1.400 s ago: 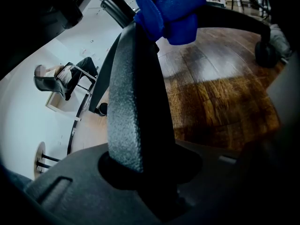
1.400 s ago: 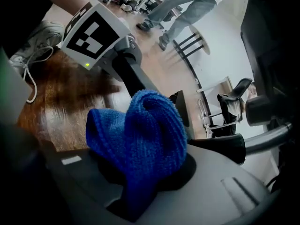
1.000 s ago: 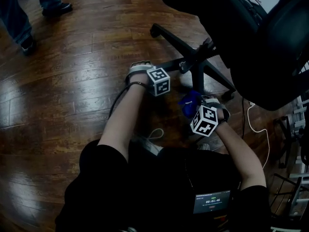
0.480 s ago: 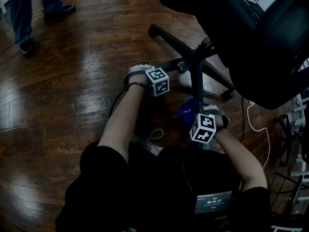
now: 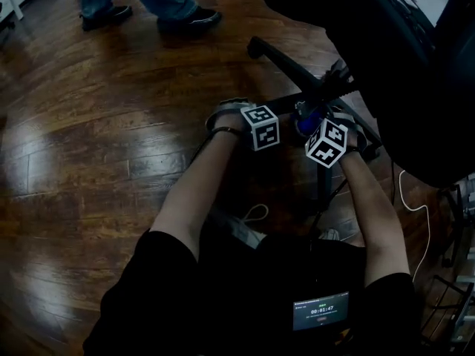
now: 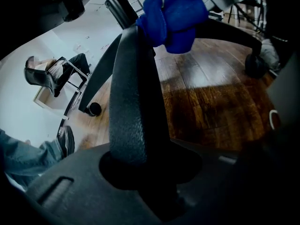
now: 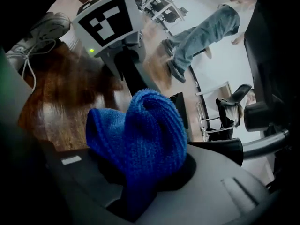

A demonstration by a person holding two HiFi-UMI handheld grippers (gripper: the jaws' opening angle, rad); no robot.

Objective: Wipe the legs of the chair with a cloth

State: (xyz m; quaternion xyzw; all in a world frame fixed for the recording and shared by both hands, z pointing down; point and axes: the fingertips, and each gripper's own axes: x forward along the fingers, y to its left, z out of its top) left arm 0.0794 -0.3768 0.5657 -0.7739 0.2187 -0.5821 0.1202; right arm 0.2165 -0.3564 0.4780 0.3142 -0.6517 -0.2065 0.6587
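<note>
Right gripper (image 7: 140,182) is clenching cloth (image 7: 140,135) at the chair leg (image 6: 133,102) hub end — left gripper (image 6: 140,163) is grasping that leg, steadying it — pressing firmly and sliding lengthwise is likely wiping best.

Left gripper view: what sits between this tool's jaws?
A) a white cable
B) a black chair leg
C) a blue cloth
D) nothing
B: the jaws of the left tool close on the black chair leg; the blue cloth is in the right tool.

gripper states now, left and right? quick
Left gripper: closed on the chair leg.
Right gripper: closed, holding the blue cloth.
</note>
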